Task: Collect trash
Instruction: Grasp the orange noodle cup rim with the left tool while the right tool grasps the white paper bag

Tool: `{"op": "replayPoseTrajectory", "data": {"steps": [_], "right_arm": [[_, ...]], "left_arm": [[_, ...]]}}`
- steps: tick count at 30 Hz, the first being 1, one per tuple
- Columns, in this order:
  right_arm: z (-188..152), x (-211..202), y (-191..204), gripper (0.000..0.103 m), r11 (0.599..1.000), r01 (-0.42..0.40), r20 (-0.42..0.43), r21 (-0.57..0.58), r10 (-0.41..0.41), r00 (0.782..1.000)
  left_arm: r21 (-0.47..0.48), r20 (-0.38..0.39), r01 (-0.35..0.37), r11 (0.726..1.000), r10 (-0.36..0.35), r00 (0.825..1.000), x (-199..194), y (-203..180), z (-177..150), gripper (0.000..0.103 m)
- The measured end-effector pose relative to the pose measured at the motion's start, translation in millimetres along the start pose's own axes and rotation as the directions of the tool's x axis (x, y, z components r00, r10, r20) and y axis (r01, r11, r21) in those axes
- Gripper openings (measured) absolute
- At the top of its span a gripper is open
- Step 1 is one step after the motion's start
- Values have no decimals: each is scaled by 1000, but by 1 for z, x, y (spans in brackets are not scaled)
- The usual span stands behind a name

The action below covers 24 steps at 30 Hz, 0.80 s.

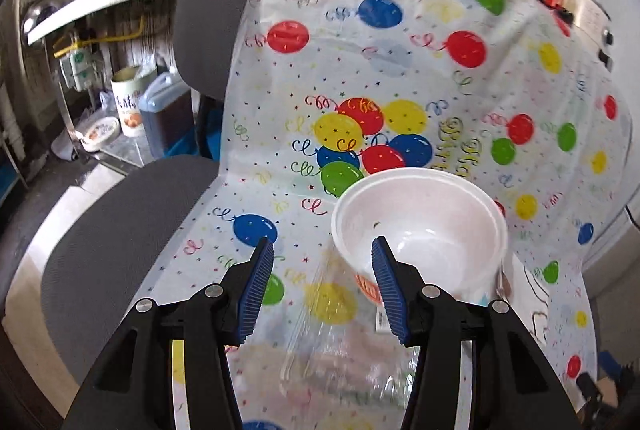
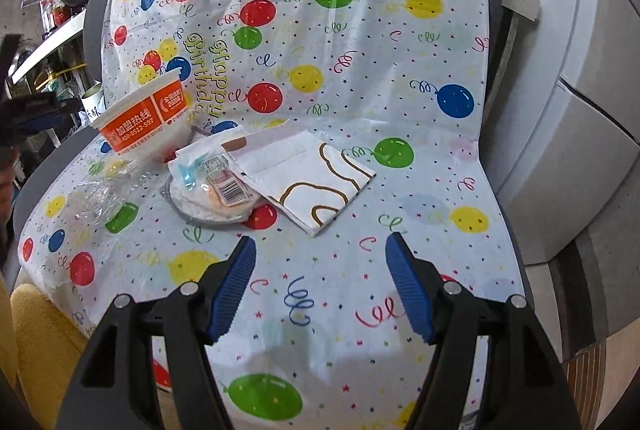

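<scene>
Left gripper (image 1: 323,246) hangs low-centre in left wrist view, jaws wide apart w/ nothing between them; its right pad overlaps the near rim of the white foam bowl (image 1: 420,226) in the frame, can't tell if touching; bowl sits lower right of centre, upright, open side up; crumpled clear plastic (image 1: 340,362) lies at bottom centre, under the gripper; all on a balloon-print sheet (image 1: 360,69) draped over a grey chair (image 1: 212,29), w/ a kitchen shelf (image 1: 100,1) at upper left

Right gripper (image 2: 321,250) sits bottom centre in right wrist view, jaws wide apart, holding nothing; bowl (image 2: 144,121) w/ orange label at centre left; clear plastic (image 2: 94,199) left, below bowl; round packet w/ barcode label (image 2: 212,185) centre, touching white napkin (image 2: 308,177) beside it on the right
</scene>
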State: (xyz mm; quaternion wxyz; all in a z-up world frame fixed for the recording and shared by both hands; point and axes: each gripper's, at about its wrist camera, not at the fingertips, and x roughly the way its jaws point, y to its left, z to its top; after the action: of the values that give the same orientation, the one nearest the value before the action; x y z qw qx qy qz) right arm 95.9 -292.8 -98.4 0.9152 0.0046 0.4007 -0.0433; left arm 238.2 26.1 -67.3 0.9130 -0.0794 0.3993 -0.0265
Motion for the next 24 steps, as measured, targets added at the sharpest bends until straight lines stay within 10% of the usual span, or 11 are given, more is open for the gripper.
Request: {"op": "replayPoseTrajectory", "data": {"steps": [14,24], "right_arm": [[2,15,-7,67,1000,7,-27,7,-7,1000],[-1,10,-6,67,1000,1,-18,8,-1,1000]], "left_arm": [[-14,-220,103,995,-104,970,70,-10,-7,18],[-170,49,161,972,-155,987,-28,15,-16,5]]}}
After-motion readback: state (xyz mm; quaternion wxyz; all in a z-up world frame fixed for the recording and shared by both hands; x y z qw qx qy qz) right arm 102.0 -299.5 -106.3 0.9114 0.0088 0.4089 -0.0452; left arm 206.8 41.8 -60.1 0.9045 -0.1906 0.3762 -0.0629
